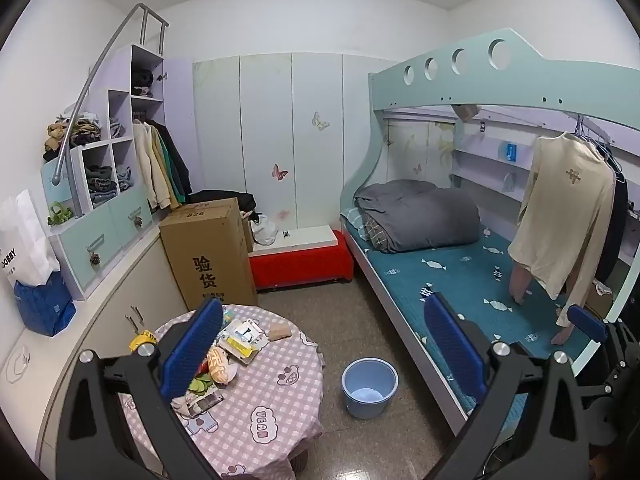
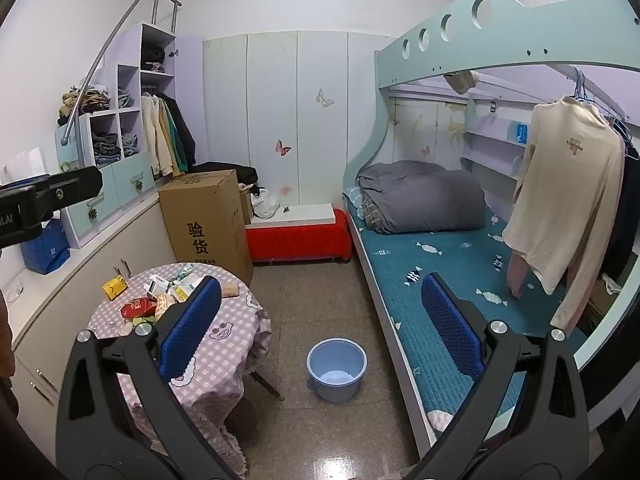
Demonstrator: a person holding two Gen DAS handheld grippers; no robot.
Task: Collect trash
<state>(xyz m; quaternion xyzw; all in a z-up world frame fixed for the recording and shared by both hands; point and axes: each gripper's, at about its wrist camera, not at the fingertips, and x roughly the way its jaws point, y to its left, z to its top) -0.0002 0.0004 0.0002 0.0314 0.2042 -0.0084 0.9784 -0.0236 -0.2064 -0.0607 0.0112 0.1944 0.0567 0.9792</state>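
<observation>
Left wrist view first: at your far left a white paper bag [image 1: 24,236] stands on the counter behind a blue bag [image 1: 44,308]. Next comes the stepped shelf unit [image 1: 100,184] with folded clothes in its cubbies. Below it, the round table [image 1: 256,400] with its pink checked cloth carries the trash [image 1: 224,352]: wrappers, a flattened carton and snack packets, heaped on the table's left half, with a yellow packet [image 1: 142,338] near the left rim. A tall cardboard box [image 1: 210,252] stands on the floor just behind the table. Your left gripper [image 1: 324,344] has its jaws spread wide with nothing between them; its left pad overlaps the trash heap in this view, but you cannot tell that it touches anything. A blue bucket [image 1: 370,386] sits on the floor between the table and the bunk bed [image 1: 460,280], where a grey duvet [image 1: 416,216] is folded at the far end. A cream sweater [image 1: 564,216] hangs at your right.

Right wrist view: the body of your left gripper juts in at the left edge. The trash [image 2: 160,292] lies on the far left part of the table [image 2: 224,336]. Your right gripper [image 2: 320,324] is likewise fully parted and holds nothing. The bucket [image 2: 337,364] stands on the floor beyond it, then the bed [image 2: 440,264].
</observation>
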